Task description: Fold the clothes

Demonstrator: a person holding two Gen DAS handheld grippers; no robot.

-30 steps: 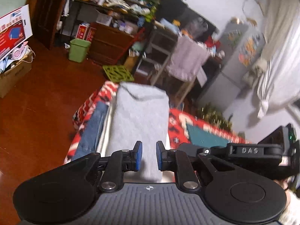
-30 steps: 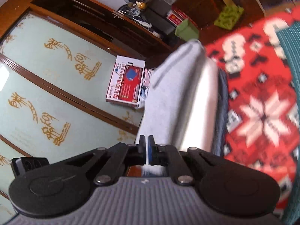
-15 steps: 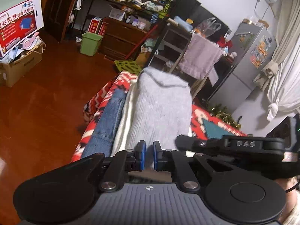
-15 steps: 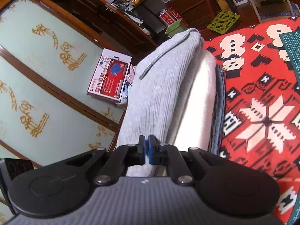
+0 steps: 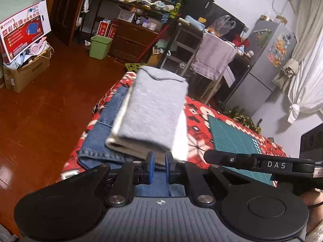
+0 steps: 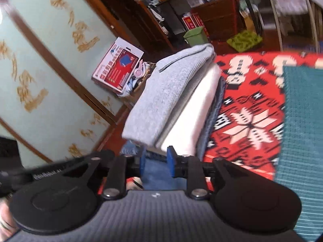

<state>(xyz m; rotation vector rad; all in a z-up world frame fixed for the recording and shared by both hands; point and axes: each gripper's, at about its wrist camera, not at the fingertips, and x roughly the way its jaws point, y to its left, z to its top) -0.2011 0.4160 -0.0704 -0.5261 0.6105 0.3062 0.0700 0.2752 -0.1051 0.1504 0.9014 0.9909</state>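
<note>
Left to right in the left wrist view: bare wood floor (image 5: 40,104), then the desk edge under a red patterned cloth (image 5: 198,111), with folded jeans (image 5: 105,133) at the bottom of the stack, right at that edge. A cream garment (image 5: 121,145) lies on the jeans and the folded grey sweater (image 5: 155,109) sits on top, set slightly toward the floor side. Left tool (image 5: 159,168) hangs just short of the stack's near end, blue pads slightly spread, nothing between them. Right tool (image 6: 156,163) is also parted and empty, beside the same end. Green cutting mat (image 5: 236,141) lies further right, clear of the clothes.

Risks, as judgement: the stack sits close to the desk edge, so a nudge from either tool could slide the grey sweater off the cream layer or tip the pile toward the floor. The top fold looks loose and could spring open. Frames are blurred, so exact clearance can't be told.
</note>
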